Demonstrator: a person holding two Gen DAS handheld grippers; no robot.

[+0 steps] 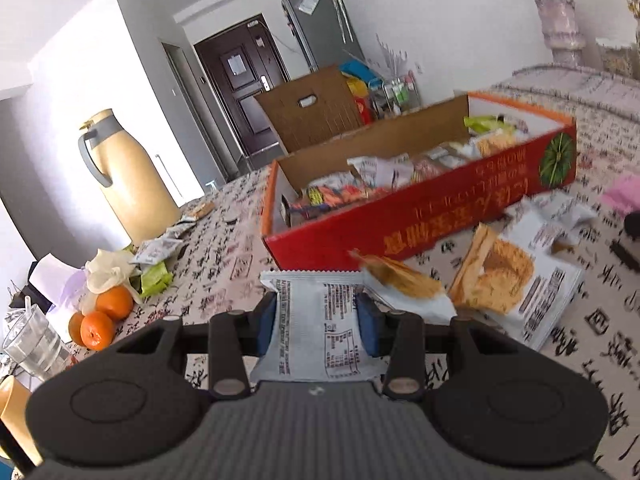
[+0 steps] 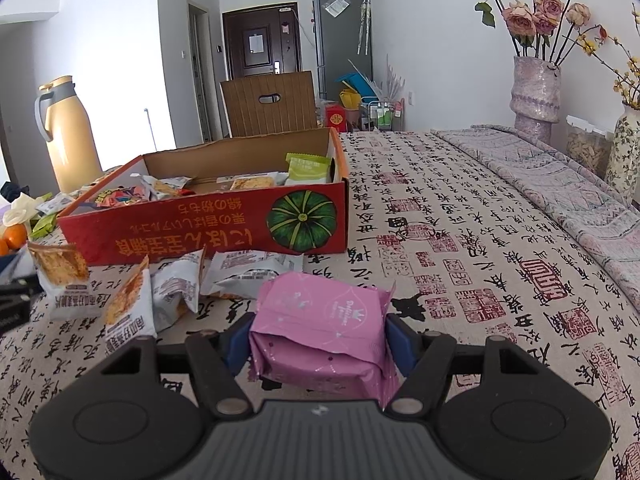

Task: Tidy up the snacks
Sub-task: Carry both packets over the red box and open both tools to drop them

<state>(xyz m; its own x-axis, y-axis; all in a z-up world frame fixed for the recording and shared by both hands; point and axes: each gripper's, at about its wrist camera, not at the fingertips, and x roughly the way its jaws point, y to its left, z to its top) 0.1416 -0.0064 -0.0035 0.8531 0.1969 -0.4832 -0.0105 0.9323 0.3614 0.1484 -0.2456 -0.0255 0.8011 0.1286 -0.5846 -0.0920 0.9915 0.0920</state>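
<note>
Left gripper (image 1: 318, 322) is pinching a white snack packet (image 1: 316, 312) across its width, blue pads (image 1: 266, 324) pressing both side edges. The packet lies lengthwise between the fingers with its crimped end forward, probably so it can slide into a row flat.

Right gripper (image 2: 320, 336) is clamped on a pink packet (image 2: 322, 320), held wider because the pack is bulkier. It sits low over the tablecloth (image 2: 480, 240), pads on the two short sides, foil bunched at the near end.

Just ahead and to the left of the right gripper lies a loose pile of white-and-orange cracker packets (image 2: 132, 304), a few tipped up on edge, not yet sorted. In the left view the same pile lies just ahead and to the right.

Beyond both grippers is the red carton (image 2: 200, 236) with the pumpkin print, its top open. Packets already stand in a row along the near wall, with a green packet (image 2: 308, 168) at the right end. I take this as the destination, so both held packs still have to travel forward and over the near wall.

Farther left of the left gripper are oranges (image 1: 100, 320) and a yellow thermos (image 1: 128, 184), not part of the sort. Farthest, beyond the table, is a chair back (image 2: 270, 102).
</note>
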